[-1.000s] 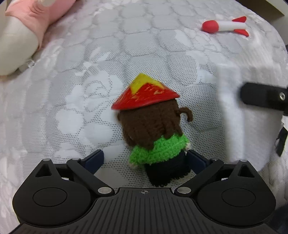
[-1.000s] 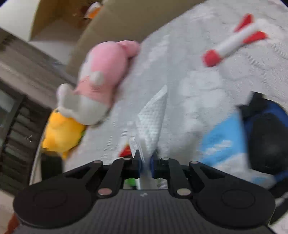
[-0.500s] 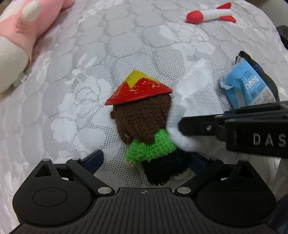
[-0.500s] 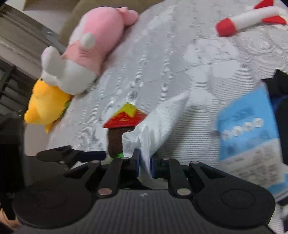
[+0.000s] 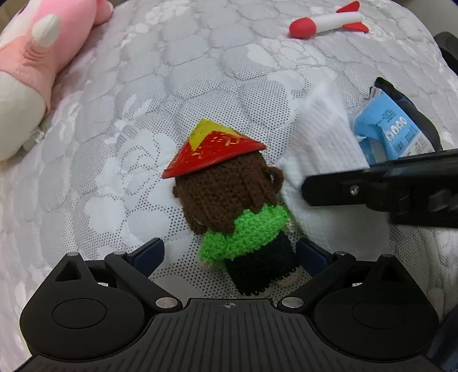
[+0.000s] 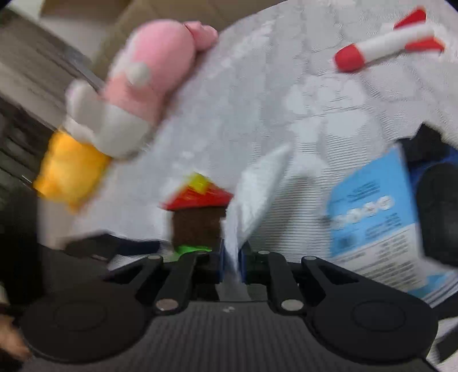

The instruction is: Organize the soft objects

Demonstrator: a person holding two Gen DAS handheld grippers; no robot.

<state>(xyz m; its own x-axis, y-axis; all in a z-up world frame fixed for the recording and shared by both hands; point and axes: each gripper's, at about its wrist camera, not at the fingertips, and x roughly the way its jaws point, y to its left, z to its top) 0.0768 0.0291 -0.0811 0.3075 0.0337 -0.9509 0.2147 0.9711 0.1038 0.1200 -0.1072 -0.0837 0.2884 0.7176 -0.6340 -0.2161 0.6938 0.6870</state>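
A crochet doll [image 5: 237, 211] with a red and yellow cone hat, brown hair, green top and black legs lies on the white quilted mattress [image 5: 177, 85]. My left gripper [image 5: 230, 253] stands open, its blue pads either side of the doll's legs and apart from them. My right gripper [image 6: 231, 257] is shut on a white tissue [image 6: 254, 197], which hangs just right of the doll [image 6: 197, 211]. In the left wrist view the tissue [image 5: 320, 160] drapes beside the doll's head, under the right gripper's black finger [image 5: 343, 189].
A pink and white plush [image 5: 31, 65] lies at the left, with a yellow plush [image 6: 68, 171] beyond it. A red and white toy rocket [image 5: 326, 23] lies at the far side. A blue tissue pack [image 5: 389, 131] sits at the right on a dark object.
The right gripper has brought the tissue in from the right and lower, close against the doll. The left gripper has kept its place around the doll's legs, with a slight roll.
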